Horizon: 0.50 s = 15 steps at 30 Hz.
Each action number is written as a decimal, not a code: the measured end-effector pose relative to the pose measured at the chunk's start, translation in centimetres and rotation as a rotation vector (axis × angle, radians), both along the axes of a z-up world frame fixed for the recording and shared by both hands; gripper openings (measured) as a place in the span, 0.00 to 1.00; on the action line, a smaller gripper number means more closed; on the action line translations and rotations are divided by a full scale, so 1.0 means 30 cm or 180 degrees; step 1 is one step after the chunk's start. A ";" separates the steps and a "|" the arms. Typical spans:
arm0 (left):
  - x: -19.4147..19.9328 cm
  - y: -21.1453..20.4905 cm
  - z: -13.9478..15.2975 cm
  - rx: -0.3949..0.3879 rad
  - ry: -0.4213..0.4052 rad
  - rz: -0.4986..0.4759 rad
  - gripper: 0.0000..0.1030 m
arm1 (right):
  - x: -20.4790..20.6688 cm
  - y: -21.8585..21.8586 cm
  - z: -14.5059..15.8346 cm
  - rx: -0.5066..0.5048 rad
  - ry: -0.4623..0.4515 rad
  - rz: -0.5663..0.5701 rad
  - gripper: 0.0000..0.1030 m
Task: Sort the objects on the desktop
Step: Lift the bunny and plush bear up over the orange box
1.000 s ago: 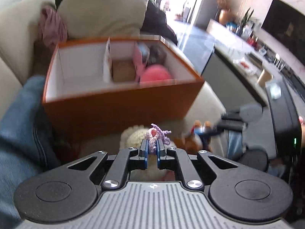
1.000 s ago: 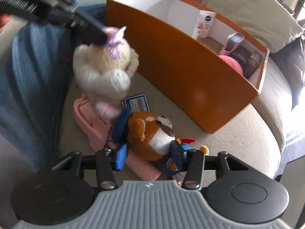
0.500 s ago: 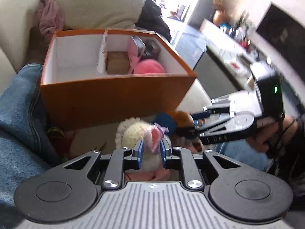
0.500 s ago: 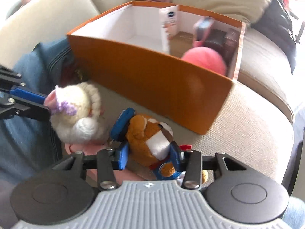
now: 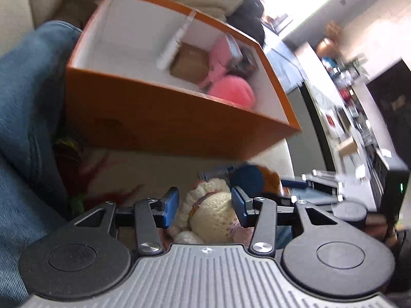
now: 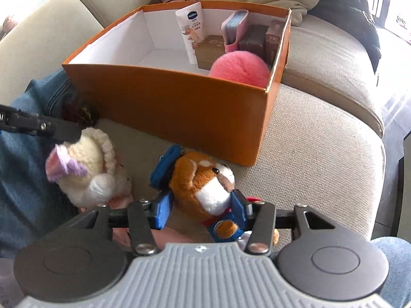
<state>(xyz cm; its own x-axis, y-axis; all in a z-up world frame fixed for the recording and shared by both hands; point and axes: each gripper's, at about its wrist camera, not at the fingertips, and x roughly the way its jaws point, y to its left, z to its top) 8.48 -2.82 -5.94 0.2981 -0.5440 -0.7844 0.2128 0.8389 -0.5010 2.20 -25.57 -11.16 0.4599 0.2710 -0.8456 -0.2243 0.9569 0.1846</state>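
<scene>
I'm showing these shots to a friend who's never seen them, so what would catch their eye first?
Probably the big orange box on the beige sofa, with a fluffy pink ball in its right end beside a white tube. In front of it lie two soft toys: a brown plush dog between the fingers of the right claw, and a cream crocheted doll to its left, under the left claw, whose jaws have just been opening.

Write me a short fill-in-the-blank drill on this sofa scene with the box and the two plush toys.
1. The box is coloured ____.
2. The round fluffy ball inside it is ____.
3. The right claw straddles the ____ plush dog.
4. The cream knitted toy lies between the left claw's ____ pads.

Missing words: orange; pink; brown; blue
</scene>
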 end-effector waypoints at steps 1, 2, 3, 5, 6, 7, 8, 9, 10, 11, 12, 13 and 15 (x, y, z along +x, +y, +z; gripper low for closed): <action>-0.009 -0.007 -0.002 0.0014 0.0030 -0.0062 0.51 | -0.002 -0.005 0.005 0.0002 -0.0003 0.0008 0.51; -0.020 -0.008 -0.002 0.0022 0.0076 -0.0118 0.51 | -0.002 -0.009 0.007 0.0000 -0.0007 0.0018 0.51; -0.027 -0.011 -0.003 0.0028 0.0124 -0.0141 0.52 | -0.007 -0.012 0.010 -0.0008 -0.0006 0.0034 0.51; -0.043 -0.006 -0.013 0.0013 0.0232 -0.0161 0.56 | -0.005 -0.011 0.008 -0.0020 0.0005 0.0074 0.51; -0.049 -0.003 -0.024 -0.0005 0.0283 -0.0157 0.62 | -0.009 -0.009 0.008 -0.0023 0.0011 0.0102 0.51; -0.055 0.001 -0.037 -0.0031 0.0346 -0.0140 0.66 | -0.012 -0.005 0.007 -0.0033 0.0014 0.0134 0.51; -0.058 0.004 -0.054 -0.0059 0.0418 -0.0115 0.72 | -0.015 0.000 0.005 -0.0051 0.0019 0.0172 0.51; -0.059 0.008 -0.072 -0.0102 0.0481 -0.0084 0.78 | -0.019 0.008 0.002 -0.0067 0.0020 0.0220 0.51; -0.059 0.013 -0.087 -0.0152 0.0542 -0.0047 0.80 | -0.025 0.013 0.002 -0.0082 0.0017 0.0265 0.51; -0.058 0.019 -0.101 -0.0220 0.0601 -0.0001 0.81 | -0.032 0.023 0.000 -0.0117 0.0011 0.0326 0.51; -0.056 0.024 -0.112 -0.0283 0.0649 0.0044 0.82 | -0.039 0.036 -0.001 -0.0167 -0.0001 0.0395 0.51; -0.053 0.026 -0.120 -0.0318 0.0685 0.0078 0.84 | -0.044 0.050 -0.003 -0.0220 -0.0017 0.0475 0.51; -0.046 0.018 -0.137 -0.0349 0.0739 0.0084 0.88 | -0.053 0.084 -0.013 -0.0346 -0.0034 0.0673 0.53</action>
<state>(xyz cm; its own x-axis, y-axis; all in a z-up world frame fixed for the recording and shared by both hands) 7.09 -2.29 -10.04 0.1321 -0.6239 -0.7703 0.0602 0.7807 -0.6220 0.59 -23.04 -11.54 0.4118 0.2699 -0.8704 -0.4231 0.9026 0.0797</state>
